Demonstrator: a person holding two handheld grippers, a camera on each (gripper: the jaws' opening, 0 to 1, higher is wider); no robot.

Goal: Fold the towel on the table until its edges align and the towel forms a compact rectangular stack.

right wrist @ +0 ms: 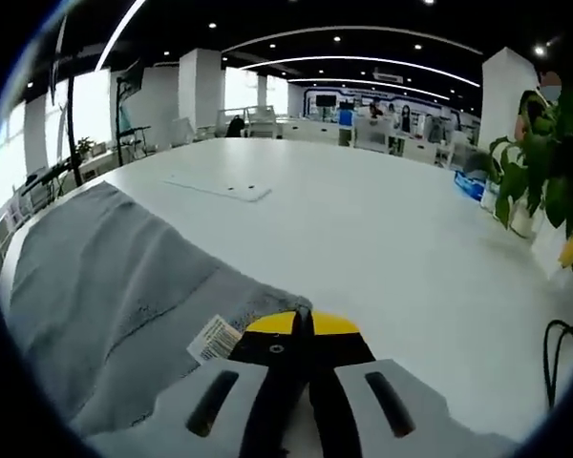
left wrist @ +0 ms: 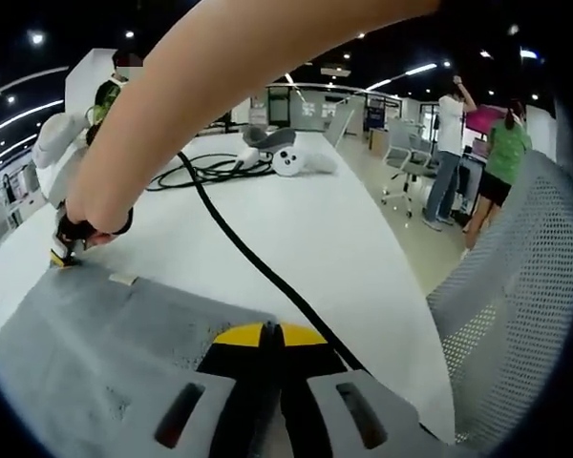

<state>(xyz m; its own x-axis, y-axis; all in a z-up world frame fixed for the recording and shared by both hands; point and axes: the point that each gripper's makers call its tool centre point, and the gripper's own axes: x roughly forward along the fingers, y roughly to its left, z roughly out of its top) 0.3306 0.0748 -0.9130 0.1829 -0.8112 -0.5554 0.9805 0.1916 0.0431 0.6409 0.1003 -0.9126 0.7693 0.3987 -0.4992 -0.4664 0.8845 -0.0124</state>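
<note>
Towel (left wrist: 105, 334) is lying flat on the worktop (left wrist: 296, 229), and I am pinching one corner in each tool: left tool (left wrist: 270, 334) closed tight on the near edge, right tool (right wrist: 303, 324) clamping the corner by the label (right wrist: 213, 339), so both corners can lift together for folding.

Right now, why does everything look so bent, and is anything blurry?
Left gripper view: the fisheye lens curves the table edge and the chair; the arm close to the lens is soft. Right gripper view: the ceiling lights bow into arcs, the window glares white, and the towel stays fairly sharp.
</note>
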